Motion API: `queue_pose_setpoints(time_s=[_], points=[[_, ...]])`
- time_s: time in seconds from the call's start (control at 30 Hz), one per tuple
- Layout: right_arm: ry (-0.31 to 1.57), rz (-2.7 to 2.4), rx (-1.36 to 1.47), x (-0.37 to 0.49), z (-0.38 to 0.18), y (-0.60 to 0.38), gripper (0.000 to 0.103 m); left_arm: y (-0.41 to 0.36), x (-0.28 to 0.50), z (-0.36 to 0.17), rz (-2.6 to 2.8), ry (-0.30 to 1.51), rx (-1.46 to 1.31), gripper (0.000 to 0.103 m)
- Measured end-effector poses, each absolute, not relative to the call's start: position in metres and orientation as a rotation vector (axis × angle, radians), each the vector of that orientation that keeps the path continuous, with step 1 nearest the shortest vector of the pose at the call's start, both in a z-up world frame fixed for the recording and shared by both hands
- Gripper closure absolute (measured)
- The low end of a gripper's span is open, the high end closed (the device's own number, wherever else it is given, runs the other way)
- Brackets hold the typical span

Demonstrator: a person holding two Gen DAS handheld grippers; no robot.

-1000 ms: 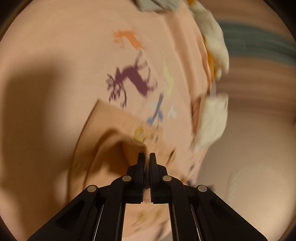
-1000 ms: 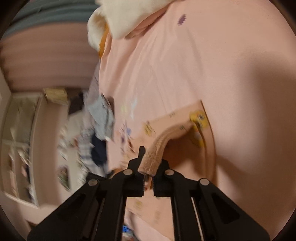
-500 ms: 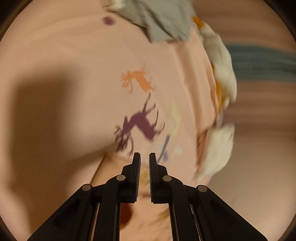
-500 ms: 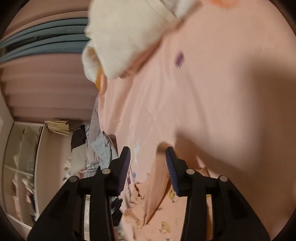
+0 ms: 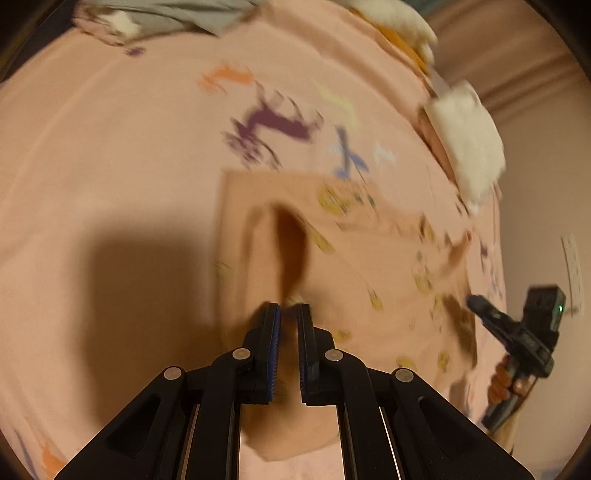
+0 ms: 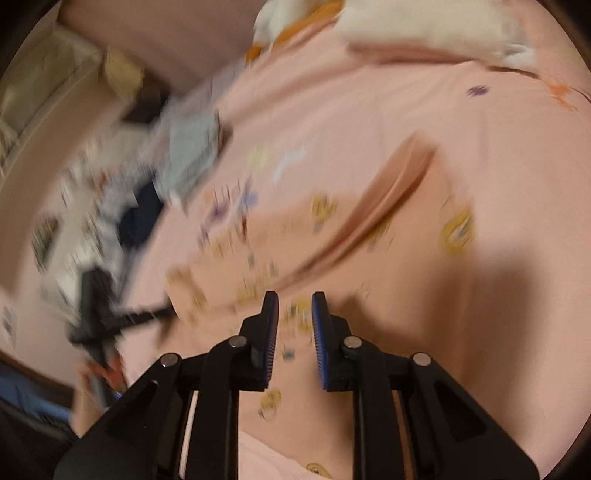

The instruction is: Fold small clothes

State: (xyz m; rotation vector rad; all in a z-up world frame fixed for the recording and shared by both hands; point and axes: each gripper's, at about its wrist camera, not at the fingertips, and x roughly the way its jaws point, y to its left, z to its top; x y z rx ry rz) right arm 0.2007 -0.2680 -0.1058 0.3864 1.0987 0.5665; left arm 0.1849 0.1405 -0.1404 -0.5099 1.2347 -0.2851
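A small peach garment (image 5: 354, 258) with yellow cartoon prints lies on a pink bedsheet (image 5: 110, 155). One fold of it bulges up in front of my left gripper (image 5: 289, 308), which is open a little just above the cloth and holds nothing. In the right wrist view the same garment (image 6: 332, 236) lies spread with a raised crease. My right gripper (image 6: 293, 295) is open above its near edge and empty. It also shows in the left wrist view (image 5: 517, 332), at the far right. The left gripper shows blurred in the right wrist view (image 6: 107, 317).
White plush pieces (image 5: 469, 147) and a grey garment (image 5: 177, 14) lie along the bed's far edge. In the right wrist view a pile of grey, patterned and dark clothes (image 6: 147, 184) lies at the left, and white plush (image 6: 424, 22) at the top.
Both grippers let go of the garment's edge, lifted away, and came back down low over it. The garment now lies on the sheet.
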Motion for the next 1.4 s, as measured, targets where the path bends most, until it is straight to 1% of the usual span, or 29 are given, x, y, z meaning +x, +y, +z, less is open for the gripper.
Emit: queue_pose_setpoints(time_s=[0.17, 0.27, 0.4, 0.53, 0.63, 0.7, 0.8, 0.87, 0.97, 1.0, 1.03, 1.07, 1.1, 1.13, 1.27, 1.4], points=[[1.158, 0.586, 0.172, 0.202, -0.128, -0.218, 0.084, 0.123, 0.193, -0.153, -0.333, 1.251, -0.527, 0.101], [1.129, 0.586, 0.110, 0.221, -0.132, -0.195, 0.085, 0.124, 0.210, -0.153, -0.324, 1.182, -0.607, 0.101], [1.093, 0.552, 0.128, 0.263, -0.128, -0.175, 0.085, 0.130, 0.245, -0.145, -0.248, 1.079, -0.651, 0.101], [1.022, 0.478, 0.233, 0.301, -0.111, -0.182, 0.082, 0.145, 0.274, -0.132, -0.170, 1.007, -0.716, 0.101], [0.976, 0.487, 0.278, 0.299, -0.095, -0.187, 0.082, 0.153, 0.273, -0.121, -0.158, 0.970, -0.707, 0.101], [0.953, 0.477, 0.253, 0.289, -0.088, -0.194, 0.081, 0.156, 0.263, -0.114, -0.178, 0.956, -0.664, 0.101], [0.988, 0.503, 0.208, 0.275, -0.090, -0.201, 0.081, 0.152, 0.251, -0.115, -0.232, 0.987, -0.623, 0.101], [1.020, 0.514, 0.176, 0.268, -0.095, -0.201, 0.079, 0.151, 0.247, -0.119, -0.223, 1.007, -0.589, 0.101], [1.029, 0.519, 0.181, 0.258, -0.097, -0.202, 0.073, 0.158, 0.250, -0.130, -0.219, 1.041, -0.616, 0.101], [1.031, 0.533, 0.201, 0.255, -0.097, -0.201, 0.069, 0.160, 0.252, -0.133, -0.221, 1.048, -0.641, 0.100], [1.032, 0.542, 0.215, 0.253, -0.098, -0.201, 0.064, 0.162, 0.255, -0.135, -0.225, 1.050, -0.666, 0.092], [1.032, 0.551, 0.226, 0.250, -0.099, -0.201, 0.064, 0.162, 0.257, -0.137, -0.234, 1.053, -0.689, 0.084], [1.032, 0.558, 0.231, 0.247, -0.100, -0.199, 0.063, 0.162, 0.258, -0.139, -0.241, 1.055, -0.716, 0.064], [1.032, 0.566, 0.239, 0.245, -0.101, -0.197, 0.063, 0.162, 0.262, -0.141, -0.251, 1.054, -0.753, 0.049], [1.039, 0.587, 0.261, 0.239, -0.105, -0.190, 0.063, 0.152, 0.274, -0.143, -0.240, 1.060, -0.736, 0.048], [1.047, 0.611, 0.280, 0.237, -0.110, -0.185, 0.063, 0.140, 0.289, -0.150, -0.199, 1.112, -0.679, 0.048]])
